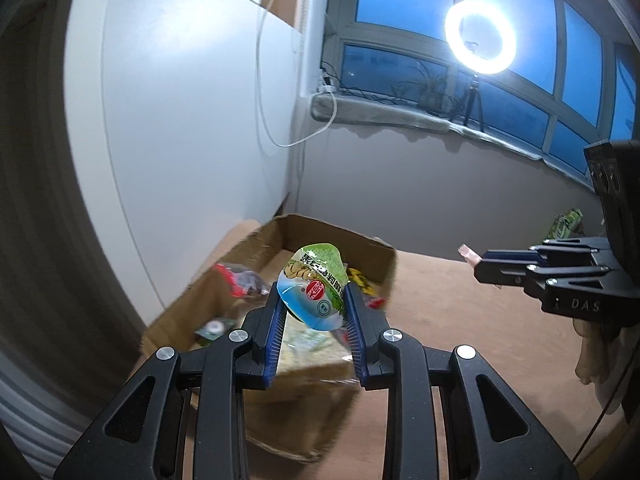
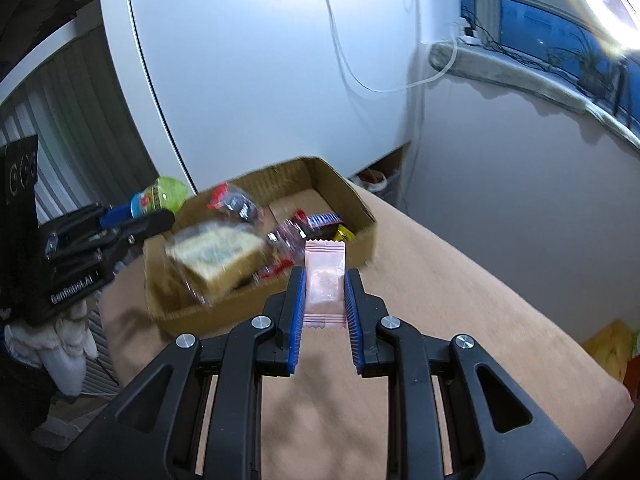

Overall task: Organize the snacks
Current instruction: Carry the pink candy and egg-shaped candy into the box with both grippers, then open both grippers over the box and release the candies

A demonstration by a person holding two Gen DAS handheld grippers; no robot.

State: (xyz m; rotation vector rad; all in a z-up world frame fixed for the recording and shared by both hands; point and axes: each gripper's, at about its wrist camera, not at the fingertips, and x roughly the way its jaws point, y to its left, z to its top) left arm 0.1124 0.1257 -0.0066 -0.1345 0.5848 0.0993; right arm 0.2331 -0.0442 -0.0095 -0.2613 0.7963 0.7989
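My left gripper (image 1: 313, 292) is shut on a green and blue snack pouch (image 1: 316, 284) and holds it above the open cardboard box (image 1: 336, 236). The same pouch (image 2: 160, 196) shows at the left of the right wrist view. My right gripper (image 2: 323, 280) is shut on a pink wrapped snack (image 2: 325, 276), above the tan surface just in front of the box (image 2: 362, 204). The box holds several snacks, among them a large clear bag with a pale block (image 2: 216, 256) and red packets (image 2: 228, 200). The right gripper (image 1: 480, 264) also shows at the right of the left wrist view.
The box sits on a tan surface (image 2: 460, 300) beside a white cabinet (image 2: 260, 80). A green packet (image 1: 566, 224) lies at the far right of the surface. A ring light (image 1: 480, 38) stands on the window sill. A white cable (image 1: 280, 120) hangs down the wall.
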